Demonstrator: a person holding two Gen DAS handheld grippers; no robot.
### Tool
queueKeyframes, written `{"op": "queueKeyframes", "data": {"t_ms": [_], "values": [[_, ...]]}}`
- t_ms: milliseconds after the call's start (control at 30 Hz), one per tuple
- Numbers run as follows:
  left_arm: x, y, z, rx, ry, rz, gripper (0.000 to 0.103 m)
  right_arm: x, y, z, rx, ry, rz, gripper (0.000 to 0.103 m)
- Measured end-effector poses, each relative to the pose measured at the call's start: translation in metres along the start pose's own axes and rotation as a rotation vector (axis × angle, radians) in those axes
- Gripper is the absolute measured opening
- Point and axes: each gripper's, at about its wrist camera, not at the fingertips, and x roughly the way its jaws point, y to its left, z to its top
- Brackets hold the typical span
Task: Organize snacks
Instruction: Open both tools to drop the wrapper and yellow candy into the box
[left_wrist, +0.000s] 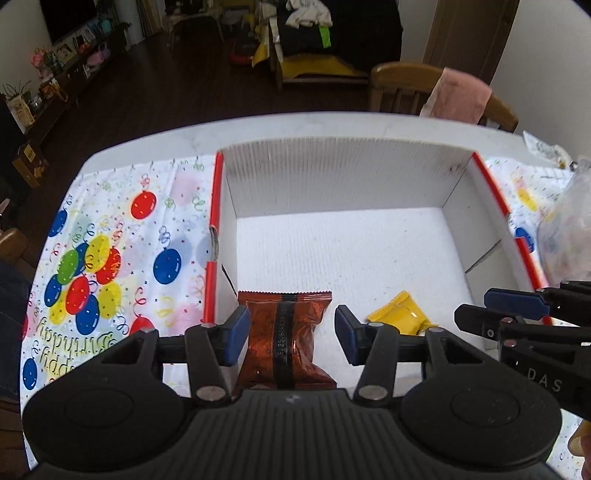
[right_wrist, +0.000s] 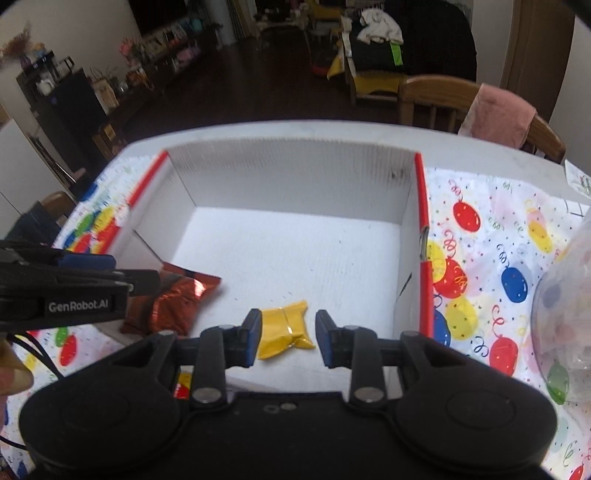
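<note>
Nearest the left wrist camera, the left gripper (left_wrist: 291, 332) hangs with its fingers (left_wrist: 236, 334) spread apart around a red-brown snack packet (left_wrist: 286, 343), the left finger just beside it, the right one apart. That packet lies on the floor of a shallow white box (left_wrist: 343, 177), near its 6 o'clock edge. At the packet's 3 o'clock lies a yellow snack packet (right_wrist: 286, 326), between the released fingers of the right gripper (right_wrist: 288, 338). The box sits on a worktop under a balloon-print cloth (left_wrist: 110, 243).
</note>
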Motion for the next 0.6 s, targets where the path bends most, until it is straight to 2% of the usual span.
{"op": "queueKeyframes", "data": {"t_ms": [233, 300, 533, 600], "values": [[-0.04, 0.006, -0.009, -0.007, -0.085, -0.033, 0.05, -0.039, 0.014, -0.008, -0.003, -0.076, 0.02, 0.036], [-0.049, 0.009, -0.013, -0.011, -0.101, -0.041, 0.054, -0.049, 0.017, -0.011, 0.001, -0.098, 0.019, 0.037], [-0.078, 0.022, -0.029, -0.013, -0.161, -0.054, 0.056, -0.073, 0.026, -0.025, 0.011, -0.146, 0.03, 0.042], [-0.086, 0.027, -0.034, -0.026, -0.176, -0.063, 0.061, -0.079, 0.03, -0.029, 0.011, -0.158, 0.032, 0.045]]}}
